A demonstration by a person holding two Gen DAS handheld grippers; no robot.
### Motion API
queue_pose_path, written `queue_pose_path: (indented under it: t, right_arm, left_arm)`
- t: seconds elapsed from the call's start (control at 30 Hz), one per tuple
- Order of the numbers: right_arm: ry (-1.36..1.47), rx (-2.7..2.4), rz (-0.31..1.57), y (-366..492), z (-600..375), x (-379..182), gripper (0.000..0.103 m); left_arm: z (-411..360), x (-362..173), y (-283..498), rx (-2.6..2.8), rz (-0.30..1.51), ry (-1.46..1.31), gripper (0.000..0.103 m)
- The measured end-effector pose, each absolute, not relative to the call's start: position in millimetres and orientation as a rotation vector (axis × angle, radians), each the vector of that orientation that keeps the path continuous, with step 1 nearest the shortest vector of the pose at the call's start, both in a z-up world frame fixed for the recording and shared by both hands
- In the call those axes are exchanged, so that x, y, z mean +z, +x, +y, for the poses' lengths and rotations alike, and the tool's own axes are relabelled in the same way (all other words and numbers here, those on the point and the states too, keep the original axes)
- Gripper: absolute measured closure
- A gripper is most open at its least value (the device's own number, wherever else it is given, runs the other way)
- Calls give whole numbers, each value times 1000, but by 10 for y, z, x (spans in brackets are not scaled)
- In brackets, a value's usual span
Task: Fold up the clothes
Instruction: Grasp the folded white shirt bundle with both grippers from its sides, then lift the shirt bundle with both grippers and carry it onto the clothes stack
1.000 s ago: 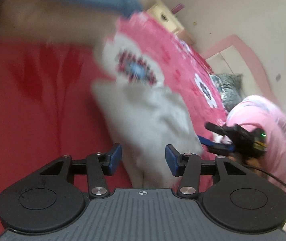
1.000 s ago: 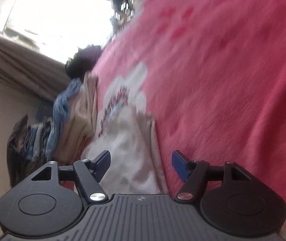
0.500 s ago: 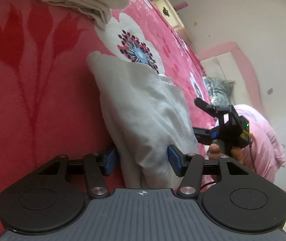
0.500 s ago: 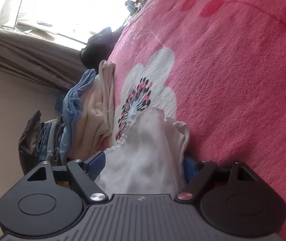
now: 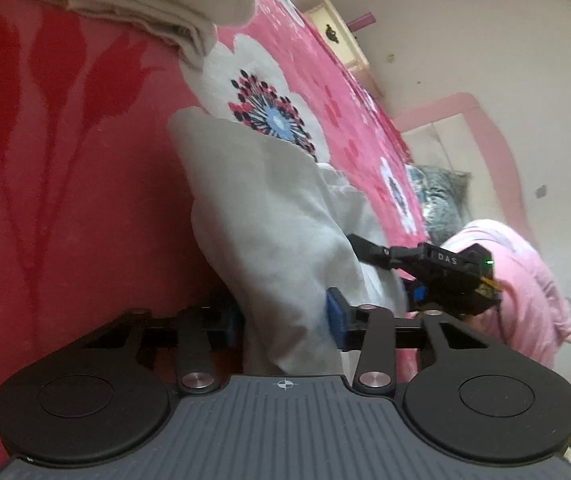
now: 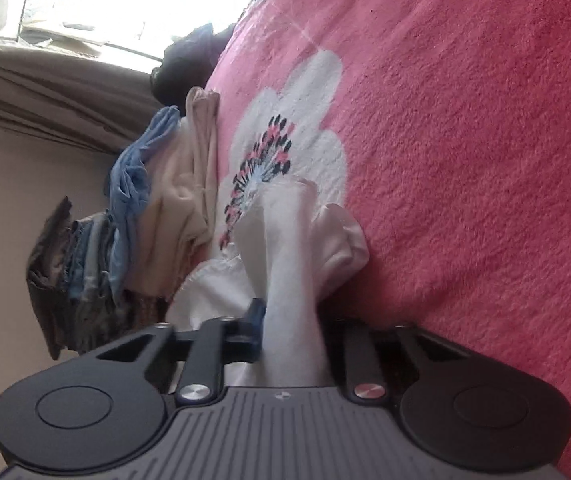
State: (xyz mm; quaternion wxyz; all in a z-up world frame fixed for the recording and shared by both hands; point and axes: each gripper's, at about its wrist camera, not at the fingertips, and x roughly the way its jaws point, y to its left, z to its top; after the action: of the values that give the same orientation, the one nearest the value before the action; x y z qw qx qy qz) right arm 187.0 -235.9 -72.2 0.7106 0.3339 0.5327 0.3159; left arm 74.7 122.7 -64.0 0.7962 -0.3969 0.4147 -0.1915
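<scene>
A white garment [image 5: 269, 216] lies bunched on a pink blanket [image 5: 65, 200] printed with red tulips and white flowers, one end of it over the edge of a white flower with a blue and red centre [image 5: 269, 116]. The left gripper [image 5: 285, 316] has its 2 blue-padded fingers [image 5: 335, 312] closing on a fold of the white garment, and the cloth fills the gap between them and touches both pads. The right gripper [image 6: 289, 320] is closing as well; in its own view its fingers [image 6: 255, 316] squeeze a narrow, upright bundle of the same white garment [image 6: 285, 240], gathered tightly between the pads. From the left wrist view the right gripper [image 5: 417, 280] appears just beyond the garment's far side. Near the garment, at the blanket's edge, sits a pile of folded clothes [image 6: 173, 200] in cream, blue and darker fabrics.
</scene>
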Motion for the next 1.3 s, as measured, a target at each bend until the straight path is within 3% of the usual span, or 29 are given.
queue_pose_path:
  t: [0.23, 0.63, 0.87, 1.1, 1.3]
  right_arm:
    - [526, 681, 1056, 1652, -2114, -231, 94]
    - [450, 721, 837, 1491, -1744, 633, 94]
    - [453, 785, 720, 1847, -1182, 1173, 94]
    - [453, 811, 677, 2558, -346, 1455, 94]
    - [451, 857, 741, 3104, 336, 1354, 94]
  left_arm:
    - [1137, -374, 680, -340, 857, -739, 85]
    - [1243, 513, 462, -260, 645, -513, 86]
    - [1535, 1171, 676, -121, 509, -370, 86]
    - [1785, 1692, 1314, 112, 508, -204, 86]
    - [1868, 1678, 1764, 294, 585, -1, 85]
